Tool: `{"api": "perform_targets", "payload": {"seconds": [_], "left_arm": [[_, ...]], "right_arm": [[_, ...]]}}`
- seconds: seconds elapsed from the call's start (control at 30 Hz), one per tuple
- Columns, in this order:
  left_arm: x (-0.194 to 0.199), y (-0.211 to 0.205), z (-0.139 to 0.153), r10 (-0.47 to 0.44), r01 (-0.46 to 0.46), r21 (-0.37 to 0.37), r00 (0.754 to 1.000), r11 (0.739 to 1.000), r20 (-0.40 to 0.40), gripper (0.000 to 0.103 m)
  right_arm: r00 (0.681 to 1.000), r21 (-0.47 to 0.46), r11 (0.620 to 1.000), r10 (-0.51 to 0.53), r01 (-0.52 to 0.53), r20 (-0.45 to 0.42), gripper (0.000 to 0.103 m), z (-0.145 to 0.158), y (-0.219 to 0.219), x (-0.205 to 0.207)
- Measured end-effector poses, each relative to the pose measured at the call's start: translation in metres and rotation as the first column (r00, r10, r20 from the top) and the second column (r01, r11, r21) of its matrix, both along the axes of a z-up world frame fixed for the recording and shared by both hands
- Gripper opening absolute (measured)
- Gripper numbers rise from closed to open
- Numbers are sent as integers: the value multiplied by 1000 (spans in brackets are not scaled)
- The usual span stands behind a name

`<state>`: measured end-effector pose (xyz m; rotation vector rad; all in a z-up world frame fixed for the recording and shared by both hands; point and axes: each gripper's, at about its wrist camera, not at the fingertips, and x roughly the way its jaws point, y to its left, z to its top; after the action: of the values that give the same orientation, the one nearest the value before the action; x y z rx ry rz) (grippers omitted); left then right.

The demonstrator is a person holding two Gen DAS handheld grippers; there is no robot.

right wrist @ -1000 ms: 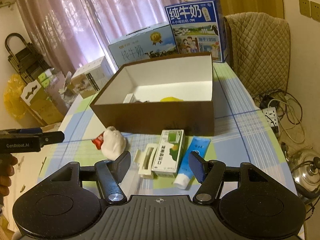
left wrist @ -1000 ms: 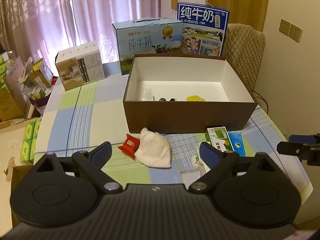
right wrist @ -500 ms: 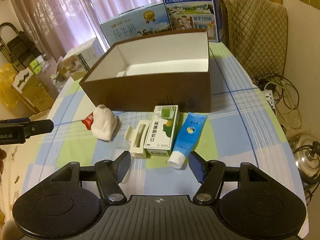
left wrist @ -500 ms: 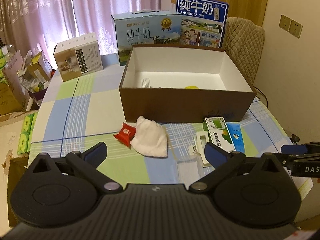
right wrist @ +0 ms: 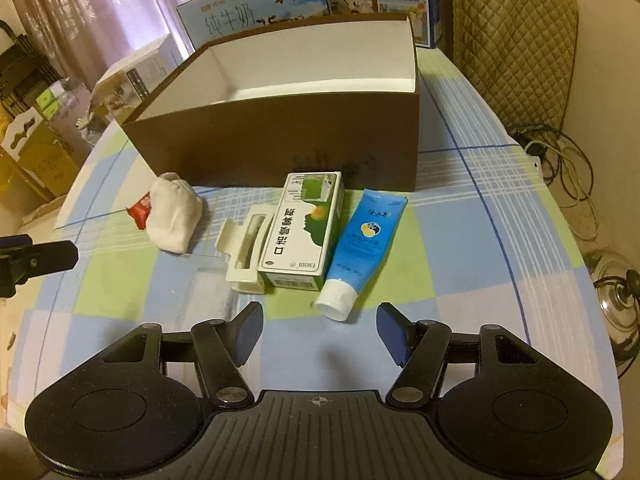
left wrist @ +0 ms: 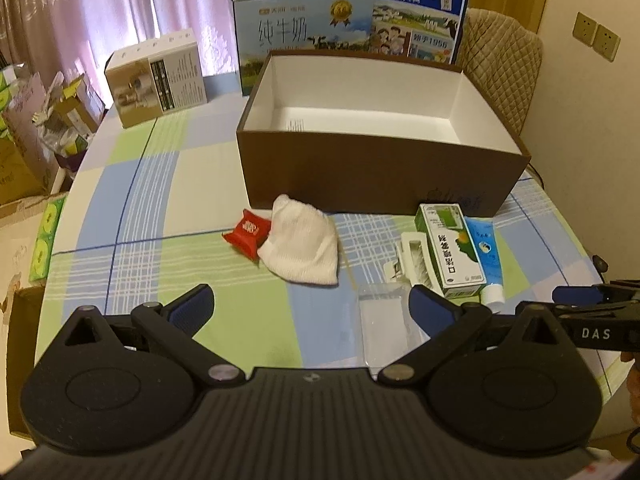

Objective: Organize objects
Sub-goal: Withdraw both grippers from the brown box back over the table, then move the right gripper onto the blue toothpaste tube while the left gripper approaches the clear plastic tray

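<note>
An open brown box [left wrist: 380, 176] [right wrist: 280, 144] with a white inside stands mid-table. In front of it lie a red packet [left wrist: 248, 232] [right wrist: 140, 208], a white cloth bundle [left wrist: 300, 244] [right wrist: 172, 216], a white plastic holder [left wrist: 412, 256] [right wrist: 244, 248], a green-and-white medicine box [left wrist: 450, 250] [right wrist: 304, 228], a blue tube [left wrist: 484, 248] [right wrist: 366, 240] and a clear plastic sleeve [left wrist: 384, 316] [right wrist: 208, 280]. My left gripper [left wrist: 312, 304] hovers wide open just short of the cloth. My right gripper [right wrist: 320, 324] is open just short of the tube's cap, with nothing between its fingers.
Two milk cartons [left wrist: 304, 28] [left wrist: 416, 8] stand behind the brown box, and a small white box [left wrist: 160, 76] at the back left. A quilted chair [left wrist: 500, 64] is at the right. Cardboard boxes [left wrist: 24, 128] crowd the floor left. Cables and a pot [right wrist: 616, 284] lie right of the table.
Both grippers have sunk toward the table and tipped downward, so the objects look nearer. The left jaws have widened a little. The box's front wall now hides its contents.
</note>
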<state>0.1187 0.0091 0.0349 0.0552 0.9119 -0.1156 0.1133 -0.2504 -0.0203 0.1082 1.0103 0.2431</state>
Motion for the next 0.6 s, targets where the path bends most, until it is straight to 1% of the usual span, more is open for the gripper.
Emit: {"api": "perform_targets", "payload": {"seconds": [0.33, 0.5, 0.6], "left_arm": [[8, -5, -13, 7, -8, -12, 1000, 1000, -27, 102], [13, -6, -20, 18, -19, -28, 999, 999, -43, 102], [15, -8, -25, 23, -24, -23, 998, 999, -50, 102]], "right_arm": [[1000, -20, 1000, -1, 0, -13, 60, -11, 5, 13], [1000, -35, 999, 0, -1, -27, 59, -22, 6, 20], [999, -43, 999, 1, -2, -33, 55, -28, 6, 23]]}}
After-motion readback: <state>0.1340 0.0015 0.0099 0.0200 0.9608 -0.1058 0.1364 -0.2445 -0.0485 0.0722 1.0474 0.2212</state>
